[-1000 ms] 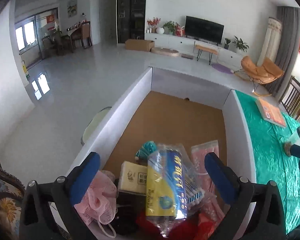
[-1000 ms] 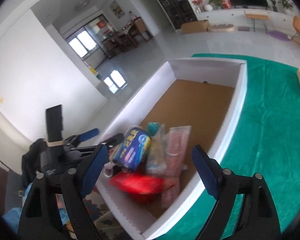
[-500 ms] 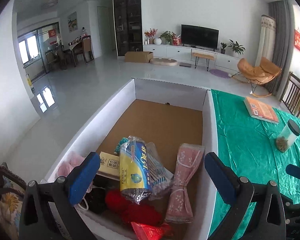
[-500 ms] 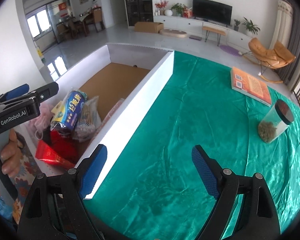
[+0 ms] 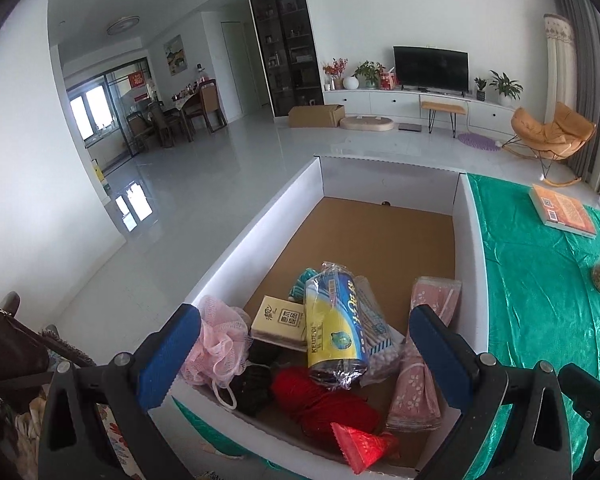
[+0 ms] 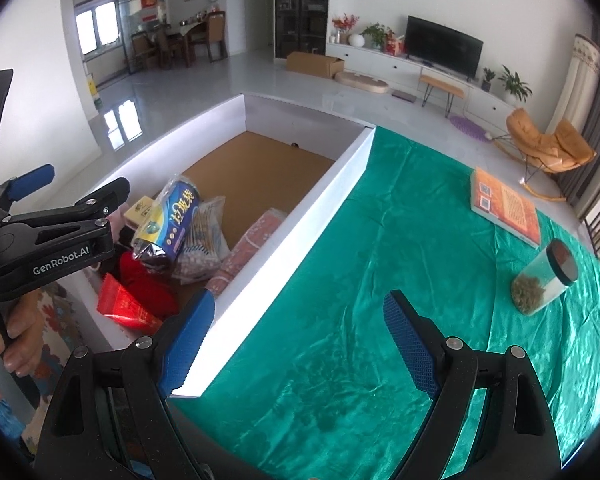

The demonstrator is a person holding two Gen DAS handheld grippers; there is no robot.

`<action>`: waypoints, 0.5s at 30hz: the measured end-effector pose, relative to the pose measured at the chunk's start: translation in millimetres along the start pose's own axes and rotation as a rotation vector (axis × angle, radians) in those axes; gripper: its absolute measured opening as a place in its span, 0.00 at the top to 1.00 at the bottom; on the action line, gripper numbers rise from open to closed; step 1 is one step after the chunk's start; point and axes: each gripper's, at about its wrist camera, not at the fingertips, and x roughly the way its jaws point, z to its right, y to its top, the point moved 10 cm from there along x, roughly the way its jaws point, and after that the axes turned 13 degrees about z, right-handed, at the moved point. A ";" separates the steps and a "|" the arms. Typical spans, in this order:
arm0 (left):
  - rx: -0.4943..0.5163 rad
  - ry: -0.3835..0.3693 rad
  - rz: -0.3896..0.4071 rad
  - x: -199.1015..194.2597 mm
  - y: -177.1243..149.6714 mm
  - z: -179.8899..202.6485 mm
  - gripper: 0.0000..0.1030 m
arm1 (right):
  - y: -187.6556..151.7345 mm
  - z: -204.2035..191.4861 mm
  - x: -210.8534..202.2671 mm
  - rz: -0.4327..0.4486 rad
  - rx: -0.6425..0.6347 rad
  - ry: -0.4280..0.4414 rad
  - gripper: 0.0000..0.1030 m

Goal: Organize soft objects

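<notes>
Green cloth point(image 6: 340, 340) lay bare under the right gripper point(image 6: 300, 344), spread, empty. Left gripper point(image 5: 304, 356) was spread over the box point(image 5: 470, 280); soft items piled at 6 o'clock. Items should be spaced toward 12.

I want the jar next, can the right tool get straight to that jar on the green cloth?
Probably yes: the right tool is open, and only bare green cloth lies before the jar.
</notes>
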 end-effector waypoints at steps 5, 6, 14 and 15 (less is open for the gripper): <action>-0.011 0.010 -0.023 1.6 -6.2 -8.9 0.00 | 5.0 -13.2 -0.5 0.000 -0.036 0.005 0.14; -0.011 0.011 -0.024 1.6 -6.9 -10.3 0.00 | 6.0 -15.5 0.1 -0.002 -0.042 0.006 0.14; -0.029 0.013 -0.042 2.1 -10.7 -17.5 0.00 | 7.8 -30.3 3.2 -0.007 -0.075 0.017 0.14; -0.032 0.015 -0.042 2.1 -10.8 -18.7 0.00 | 7.7 -31.0 3.6 -0.007 -0.077 0.017 0.14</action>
